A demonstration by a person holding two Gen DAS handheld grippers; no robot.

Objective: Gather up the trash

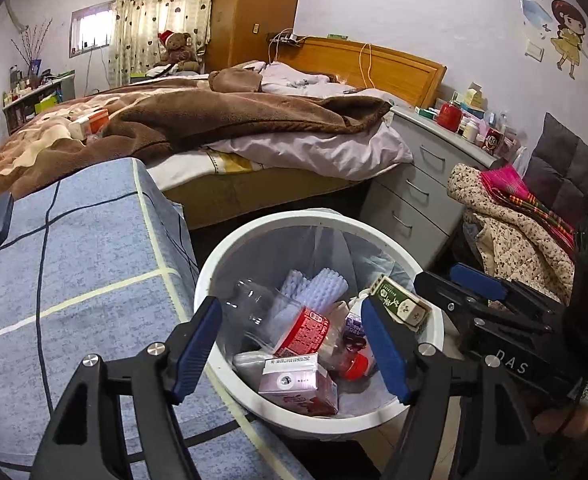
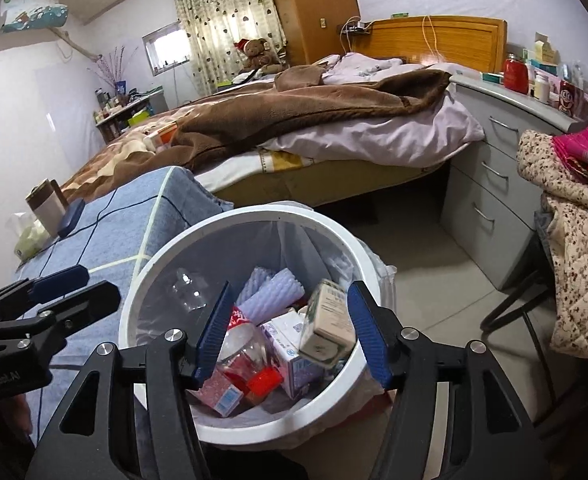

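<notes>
Beside the blue checked bed cover, near a bed, a white bin point(image 1: 432, 334) holds trash: a clear bottle point(image 1: 249, 304), a pink carton point(image 1: 300, 390) and foam sleeves. Left gripper point(image 1: 291, 348) and right gripper point(image 2: 289, 332) hang above it, jaws apart. A small green box point(image 2: 328, 326) is between the right jaws, blurred and tilted; no pad presses it.

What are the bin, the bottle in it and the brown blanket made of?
Bin: looks like smooth white plastic, slightly glossy rim, with a thin see-through liner inside.
Bottle: clear plastic, probably; you can see through it and it glints.
Blanket: soft fuzzy fleece or plush, matte, lying in thick floppy folds.
</notes>
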